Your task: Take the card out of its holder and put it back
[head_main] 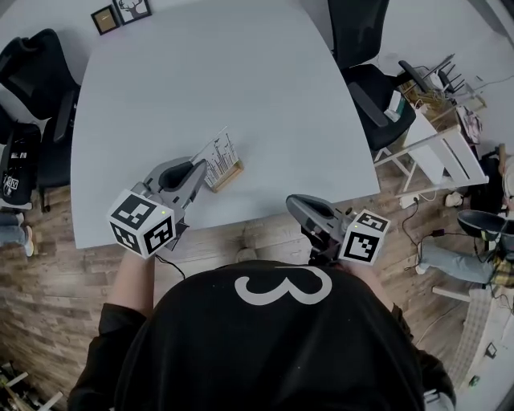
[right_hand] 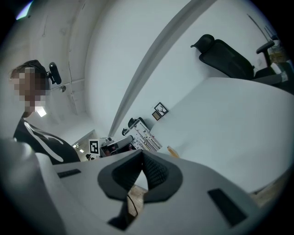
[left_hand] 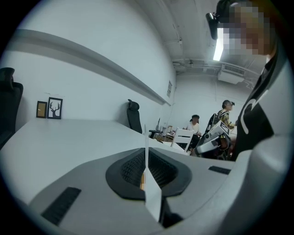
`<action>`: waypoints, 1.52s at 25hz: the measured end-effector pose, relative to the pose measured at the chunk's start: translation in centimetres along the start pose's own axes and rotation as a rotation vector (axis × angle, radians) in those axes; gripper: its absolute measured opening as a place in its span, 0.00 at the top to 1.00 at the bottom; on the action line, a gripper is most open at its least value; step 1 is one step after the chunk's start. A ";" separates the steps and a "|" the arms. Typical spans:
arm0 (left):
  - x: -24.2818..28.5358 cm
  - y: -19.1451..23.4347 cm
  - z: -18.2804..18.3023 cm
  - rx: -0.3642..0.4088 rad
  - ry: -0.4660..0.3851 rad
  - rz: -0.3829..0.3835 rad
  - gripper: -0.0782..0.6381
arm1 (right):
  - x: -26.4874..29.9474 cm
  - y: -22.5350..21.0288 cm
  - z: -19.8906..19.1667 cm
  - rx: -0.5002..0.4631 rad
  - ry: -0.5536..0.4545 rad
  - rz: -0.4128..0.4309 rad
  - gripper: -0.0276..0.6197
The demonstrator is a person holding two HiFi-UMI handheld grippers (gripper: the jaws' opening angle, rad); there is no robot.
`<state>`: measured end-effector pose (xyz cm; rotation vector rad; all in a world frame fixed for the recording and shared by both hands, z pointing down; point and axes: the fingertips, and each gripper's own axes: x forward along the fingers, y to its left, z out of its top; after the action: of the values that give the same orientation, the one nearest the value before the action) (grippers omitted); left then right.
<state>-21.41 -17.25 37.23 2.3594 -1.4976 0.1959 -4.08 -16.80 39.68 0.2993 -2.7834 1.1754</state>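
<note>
A white printed card (head_main: 218, 156) stands tilted in a small wooden holder (head_main: 227, 177) near the front edge of the grey table (head_main: 241, 72). My left gripper (head_main: 200, 173) is shut on the card's near edge. In the left gripper view the card (left_hand: 152, 198) runs edge-on between the pads, with a sliver of the wooden holder (left_hand: 141, 181) behind it. My right gripper (head_main: 294, 203) hangs just off the table's front edge, shut on nothing. From the right gripper view I see the card (right_hand: 145, 136), the holder (right_hand: 173, 151) and the left gripper (right_hand: 114, 145) across the table.
Two small picture frames (head_main: 119, 13) stand at the table's far left corner. Black office chairs sit at the left (head_main: 36, 68) and right (head_main: 365, 80). A white rack (head_main: 438, 152) and cables lie on the wooden floor to the right.
</note>
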 end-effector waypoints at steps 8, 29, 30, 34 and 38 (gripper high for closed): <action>1.1 1.0 -1.1 0.016 0.011 -0.015 0.86 | 1.1 -0.8 -0.2 0.018 0.020 -0.009 0.94; 1.5 2.0 -1.6 -0.051 -0.015 -0.008 0.86 | 1.7 -1.6 -0.3 0.028 0.032 -0.015 0.94; 1.5 2.1 -1.6 -0.053 -0.018 -0.005 0.86 | 1.7 -1.7 -0.3 0.029 0.032 -0.015 0.94; 1.4 2.2 -1.5 -0.051 -0.023 0.002 0.86 | 1.9 -1.8 -0.3 0.033 0.038 -0.014 0.94; 1.5 2.0 -1.5 -0.050 -0.022 -0.011 0.86 | 2.0 -2.0 -0.2 0.033 0.038 -0.011 0.94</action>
<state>-22.47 -18.73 39.52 2.3372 -1.4820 0.1291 -5.61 -18.24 41.56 0.2922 -2.7290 1.2122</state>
